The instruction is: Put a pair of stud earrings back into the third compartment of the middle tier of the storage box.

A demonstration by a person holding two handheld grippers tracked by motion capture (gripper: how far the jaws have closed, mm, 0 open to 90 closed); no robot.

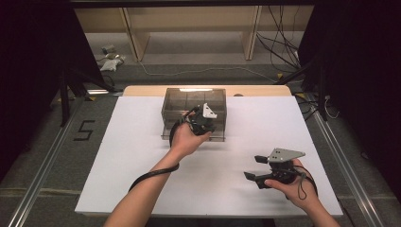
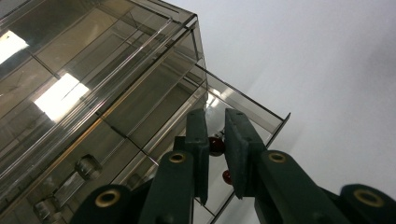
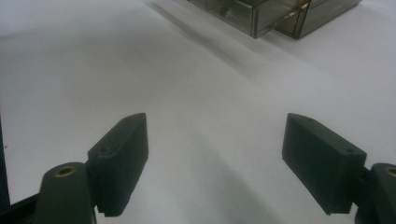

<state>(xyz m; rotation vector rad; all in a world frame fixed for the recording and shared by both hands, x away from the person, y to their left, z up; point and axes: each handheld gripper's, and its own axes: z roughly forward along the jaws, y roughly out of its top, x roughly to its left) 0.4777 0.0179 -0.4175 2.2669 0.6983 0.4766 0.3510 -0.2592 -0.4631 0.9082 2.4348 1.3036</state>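
A smoky clear drawer box (image 1: 187,101) stands at the back middle of the white table (image 1: 142,156). My left gripper (image 1: 202,124) is at the box's front right, tilted down over a drawer (image 2: 254,106) that is pulled partly out. In the left gripper view its jaws stand close together (image 2: 215,116), and a small red thing (image 2: 216,145) fills the narrow gap between them. A second red spot (image 2: 228,176) shows just below it in the drawer. My right gripper (image 1: 251,166) hovers low over the table's front right, open, with bare table between its jaws (image 3: 215,154).
The box (image 3: 261,14) lies far ahead in the right gripper view. Small pale cylinders (image 2: 88,167) sit in another compartment. A wooden board (image 1: 142,90) edges the table's back; metal rails, cables and a shelf frame (image 1: 191,28) lie beyond and beside it.
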